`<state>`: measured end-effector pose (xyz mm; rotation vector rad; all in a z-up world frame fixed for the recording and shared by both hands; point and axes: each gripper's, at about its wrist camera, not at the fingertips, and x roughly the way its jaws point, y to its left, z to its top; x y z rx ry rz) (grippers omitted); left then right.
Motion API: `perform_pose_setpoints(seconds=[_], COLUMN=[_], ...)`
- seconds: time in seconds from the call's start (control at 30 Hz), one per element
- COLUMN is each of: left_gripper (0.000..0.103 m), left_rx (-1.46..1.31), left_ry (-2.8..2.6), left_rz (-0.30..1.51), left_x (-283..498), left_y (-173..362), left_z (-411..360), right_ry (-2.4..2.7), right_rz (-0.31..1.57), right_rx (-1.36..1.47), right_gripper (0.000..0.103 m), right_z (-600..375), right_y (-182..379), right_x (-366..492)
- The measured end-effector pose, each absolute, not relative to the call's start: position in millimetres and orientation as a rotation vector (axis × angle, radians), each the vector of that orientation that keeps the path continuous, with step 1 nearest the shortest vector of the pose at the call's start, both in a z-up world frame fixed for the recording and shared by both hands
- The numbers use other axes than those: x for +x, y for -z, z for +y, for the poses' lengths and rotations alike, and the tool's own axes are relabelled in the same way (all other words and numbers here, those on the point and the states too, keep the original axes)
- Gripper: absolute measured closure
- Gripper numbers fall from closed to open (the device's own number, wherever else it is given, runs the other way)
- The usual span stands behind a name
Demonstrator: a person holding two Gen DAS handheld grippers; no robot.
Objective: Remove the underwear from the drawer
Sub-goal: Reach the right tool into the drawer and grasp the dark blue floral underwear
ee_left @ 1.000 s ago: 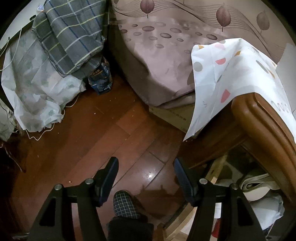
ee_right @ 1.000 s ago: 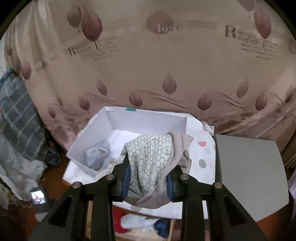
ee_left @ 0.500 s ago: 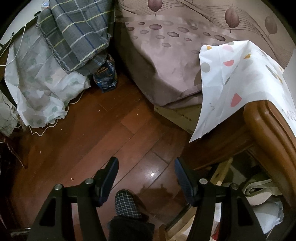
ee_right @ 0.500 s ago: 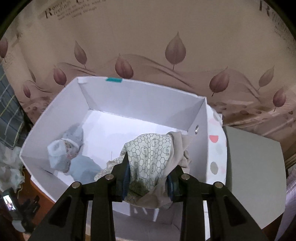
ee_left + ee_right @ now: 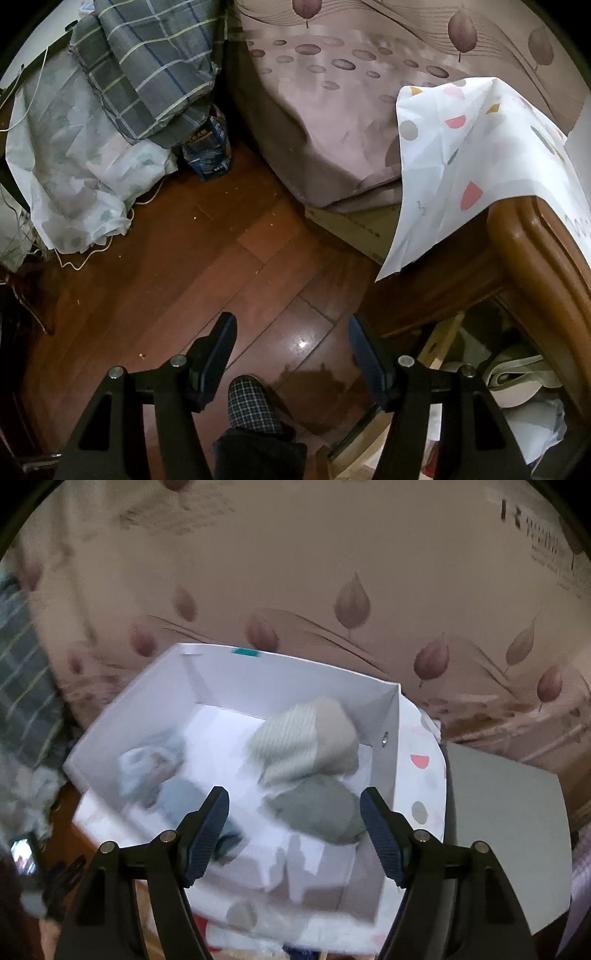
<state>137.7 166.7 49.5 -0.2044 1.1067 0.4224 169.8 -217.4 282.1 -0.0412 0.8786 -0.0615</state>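
The right gripper (image 5: 293,825) is angled down over the open white cardboard box (image 5: 291,668), its fingers just spread apart and empty. The beige and grey patterned underwear (image 5: 314,764), clamped a second ago, is now seen lying inside the box, centre right. The left gripper (image 5: 291,354) is held open over the reddish wooden floor (image 5: 177,266), unchanged.
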Motion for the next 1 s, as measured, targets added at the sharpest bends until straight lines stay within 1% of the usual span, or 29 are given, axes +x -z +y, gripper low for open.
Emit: perform_pose_setpoints(seconds=[0.1,0.17,0.27,0.4,0.63,0.8,1.0], left_gripper=[0.039,0.039,0.039,0.039,0.039,0.039,0.039], left_rx=[-0.206,-0.2,-0.193,-0.196,-0.226,-0.212,-0.19], left_ry=[-0.42,-0.415,-0.411,-0.406,-0.407,-0.38,-0.3], left_rz=[1.11,1.115,1.115,1.119,1.162,1.158,1.169], left_x=[139.1,139.2,139.9,139.2,141.4,140.9,143.1], left_y=[-48.9,-48.2,-48.6,-47.4,-39.6,-40.7,-40.1], left_z=[165.5,163.9,160.9,159.6,164.2,159.5,145.1], right_ry=[-0.007,-0.044,-0.084,-0.129,-0.174,-0.196,-0.213], right_rz=[0.883,0.914,0.999,1.101,1.292,1.354,1.409], right_rx=[-0.095,-0.129,-0.2,-0.277,-0.398,-0.497,-0.58], right_gripper=[0.033,0.032,0.031,0.031,0.033,0.034,0.034], right_z=[-207.6,-203.1,-198.0,-192.8,-191.9,-192.5,-194.4], right_y=[-283.5,-273.7,-241.2,-190.8,-90.2,-41.3,2.4], right_x=[128.2,102.6,69.6,45.9,49.2,58.4,69.0])
